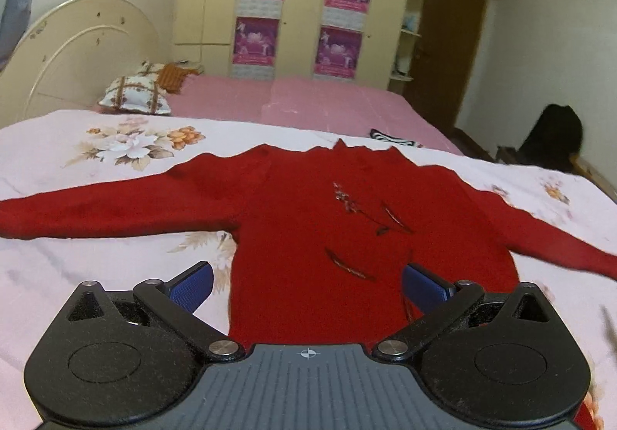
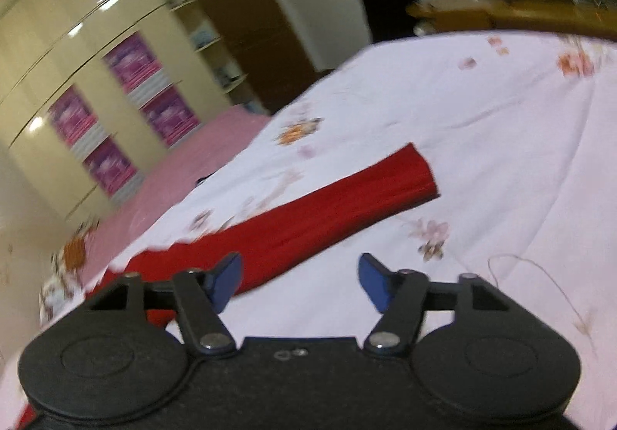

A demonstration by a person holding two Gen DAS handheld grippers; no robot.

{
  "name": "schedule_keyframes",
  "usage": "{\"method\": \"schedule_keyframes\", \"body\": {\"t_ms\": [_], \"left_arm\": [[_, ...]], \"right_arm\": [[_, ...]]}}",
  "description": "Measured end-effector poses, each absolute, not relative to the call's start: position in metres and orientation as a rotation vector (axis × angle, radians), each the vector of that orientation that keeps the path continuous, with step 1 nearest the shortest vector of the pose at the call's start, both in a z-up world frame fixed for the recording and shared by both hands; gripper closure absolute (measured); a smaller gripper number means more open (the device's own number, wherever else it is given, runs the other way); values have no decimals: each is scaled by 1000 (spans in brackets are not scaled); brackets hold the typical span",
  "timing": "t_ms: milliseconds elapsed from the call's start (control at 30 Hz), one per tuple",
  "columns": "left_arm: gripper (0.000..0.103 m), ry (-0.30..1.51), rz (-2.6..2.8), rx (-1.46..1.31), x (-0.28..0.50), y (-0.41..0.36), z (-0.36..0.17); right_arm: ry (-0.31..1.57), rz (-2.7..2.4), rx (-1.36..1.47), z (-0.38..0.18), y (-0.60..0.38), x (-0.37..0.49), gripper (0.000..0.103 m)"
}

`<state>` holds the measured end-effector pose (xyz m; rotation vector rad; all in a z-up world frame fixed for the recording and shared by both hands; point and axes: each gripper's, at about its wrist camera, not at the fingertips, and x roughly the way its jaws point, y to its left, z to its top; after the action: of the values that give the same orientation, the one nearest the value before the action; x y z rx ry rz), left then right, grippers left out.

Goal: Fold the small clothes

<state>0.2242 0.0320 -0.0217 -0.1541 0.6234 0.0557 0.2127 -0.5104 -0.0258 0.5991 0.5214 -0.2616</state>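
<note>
The red sweater point(image 1: 316, 221) lies spread flat on the flowered sheet point(image 1: 77, 268) of the bed, sleeves stretched out toward the left and right edges, hem toward the near edge. The left gripper point(image 1: 306, 285) hangs over the hem with its jaws wide apart and nothing between them; cloth shows in the gap, but the pads do not press on it. The right gripper point(image 2: 299, 281) stands about half open over the right sleeve point(image 2: 347, 206) and bare sheet, gripping nothing.

The step looks like a first fold of a sleeve across the body. To do it well, I would take the sleeve near its cuff, pinch only the one layer and not the sheet, then carry it level across the chest so that it lies straight.

The left cuff is cut off by the frame. The hem sits hidden behind the left gripper's body. The right view is tilted and blurred, so the collar is hard to make out there.
</note>
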Motion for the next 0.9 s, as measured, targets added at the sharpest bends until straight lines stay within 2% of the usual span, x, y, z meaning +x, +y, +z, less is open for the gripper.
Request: {"method": "schedule_keyframes", "body": {"t_ms": [67, 100, 267, 467, 500, 533, 600, 633, 767, 900], "left_arm": [[0, 623, 67, -179, 233, 35, -28], [0, 621, 73, -190, 236, 37, -31], [0, 615, 110, -254, 248, 52, -45], [0, 658, 140, -273, 255, 69, -57], [0, 668, 133, -292, 256, 74, -58], [0, 677, 136, -306, 257, 78, -60], [0, 698, 146, -308, 260, 86, -63], [0, 716, 150, -300, 262, 90, -65], [0, 819, 196, -275, 265, 109, -79], [0, 858, 263, -272, 253, 135, -85]], "right_arm": [[546, -292, 678, -46, -530, 230, 58], [554, -310, 710, -57, -539, 237, 59], [536, -364, 838, -94, -568, 260, 57], [480, -389, 894, -102, -582, 270, 61], [480, -394, 892, -102, -582, 272, 64], [483, -400, 885, -102, -582, 273, 68], [507, -422, 842, -101, -581, 279, 87], [523, -436, 816, -100, -580, 283, 91], [511, -411, 640, -76, -545, 302, 94], [476, -193, 461, -44, -449, 340, 96]]}}
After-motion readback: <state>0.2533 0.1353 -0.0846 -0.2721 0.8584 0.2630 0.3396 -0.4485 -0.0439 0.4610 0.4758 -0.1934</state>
